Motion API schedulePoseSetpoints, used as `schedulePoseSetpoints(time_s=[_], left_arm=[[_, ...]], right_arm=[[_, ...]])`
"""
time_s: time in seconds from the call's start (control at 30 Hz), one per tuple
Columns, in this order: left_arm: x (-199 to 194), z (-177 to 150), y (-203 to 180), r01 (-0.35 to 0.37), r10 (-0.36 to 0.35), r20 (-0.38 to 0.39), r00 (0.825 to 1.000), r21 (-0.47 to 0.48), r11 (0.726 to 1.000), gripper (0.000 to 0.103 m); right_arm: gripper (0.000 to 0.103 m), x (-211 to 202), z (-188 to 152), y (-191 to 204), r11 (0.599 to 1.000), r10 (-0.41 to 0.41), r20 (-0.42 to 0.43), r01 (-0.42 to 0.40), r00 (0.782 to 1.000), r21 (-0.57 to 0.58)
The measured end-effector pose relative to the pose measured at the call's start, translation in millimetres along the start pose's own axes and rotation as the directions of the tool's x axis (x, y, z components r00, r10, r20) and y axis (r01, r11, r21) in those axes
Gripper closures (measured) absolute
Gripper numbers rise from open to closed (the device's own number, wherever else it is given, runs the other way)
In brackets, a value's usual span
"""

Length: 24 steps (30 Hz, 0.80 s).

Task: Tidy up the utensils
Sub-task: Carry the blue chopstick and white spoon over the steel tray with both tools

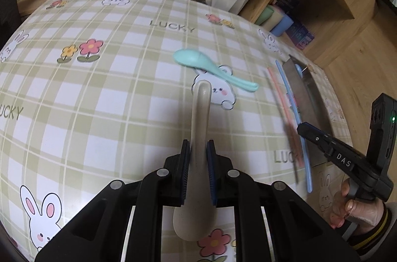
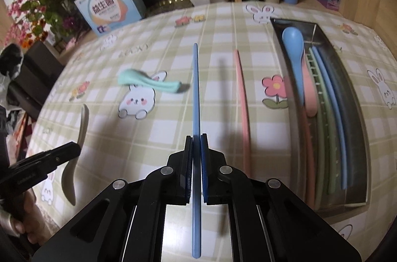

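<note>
The left tool (image 1: 198, 150) is gripping a beige spoon (image 1: 201, 118) by the handle, with both pads pressing on it; the bowl of the spoon is lying back between the tool's arms and the handle tip is pointing forward over the tabletop (image 1: 99, 101). The right tool (image 2: 197, 145) is clamping a blue chopstick (image 2: 196, 88) edge-on between nearly closed pads, the stick projecting forward above the checked cloth. A pink chopstick (image 2: 242, 101) is lying on the tabletop just beside the metal tray (image 2: 280, 51), between the tray and the held stick. A mint spoon (image 2: 148, 82) is resting on the cloth near a printed rabbit, well apart from the tray. Inside the tray, a blue spoon (image 2: 295, 51) is lying over a pink spoon (image 2: 310, 93), alongside green and blue chopsticks.
</note>
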<state>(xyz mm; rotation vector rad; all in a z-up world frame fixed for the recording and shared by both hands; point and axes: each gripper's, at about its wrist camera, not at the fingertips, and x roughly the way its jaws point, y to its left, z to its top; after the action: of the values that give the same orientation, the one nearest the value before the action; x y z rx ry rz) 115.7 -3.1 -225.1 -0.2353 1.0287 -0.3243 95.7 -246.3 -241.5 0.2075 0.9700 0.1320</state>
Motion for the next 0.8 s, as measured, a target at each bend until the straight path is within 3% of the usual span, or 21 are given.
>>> schedulePoseSetpoints(time_s=[0.27,0.47,0.6,0.8], left_arm=[[-6,11,-24,0.016,-0.016,0.009,1.0,0.032,0.999,0.09],[0,22,-51,0.045,-0.045,-0.001,0.999,0.057,0.997,0.089],[6,30,-73,0.064,-0.063,-0.01,0.998,0.08,0.995,0.089],[21,40,-105,0.093,-0.09,-0.039,0.995,0.093,0.991,0.089]], right_arm=[[0.097,-22,8,-25,0.999,0.002,0.068,-0.006,0.998,0.051],[0.097,-44,19,-72,0.991,-0.087,0.141,0.072,0.986,0.113],[0.097,-43,29,-111,0.976,-0.163,0.122,0.142,0.979,0.166],[0.097,-25,35,-133,0.973,-0.191,0.059,0.18,0.98,0.146]])
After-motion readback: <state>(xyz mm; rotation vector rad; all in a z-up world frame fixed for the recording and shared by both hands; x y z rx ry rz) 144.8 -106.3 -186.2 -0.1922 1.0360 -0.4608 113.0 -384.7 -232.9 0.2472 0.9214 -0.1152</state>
